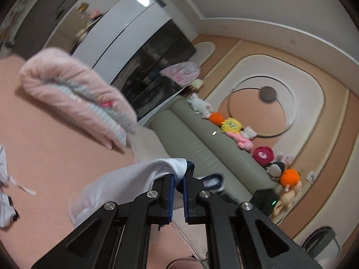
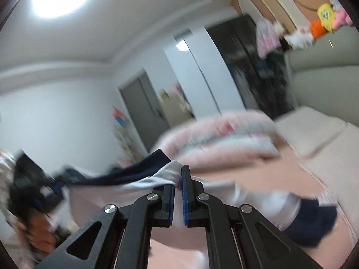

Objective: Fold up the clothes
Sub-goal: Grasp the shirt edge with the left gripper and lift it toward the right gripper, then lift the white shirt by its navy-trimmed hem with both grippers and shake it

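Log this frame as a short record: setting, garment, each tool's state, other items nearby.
setting: bedroom, pink bed sheet
garment: white shirt with navy trim, lifted off the bed
left tool: shut on the shirt
right tool: shut on the shirt
stretch: shirt hangs between both tools
nearby: folded pink quilt; more clothes at the sheet's left edge; plush toys along the grey headboard

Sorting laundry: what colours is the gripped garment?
White garment with navy trim, clearest in the right wrist view.
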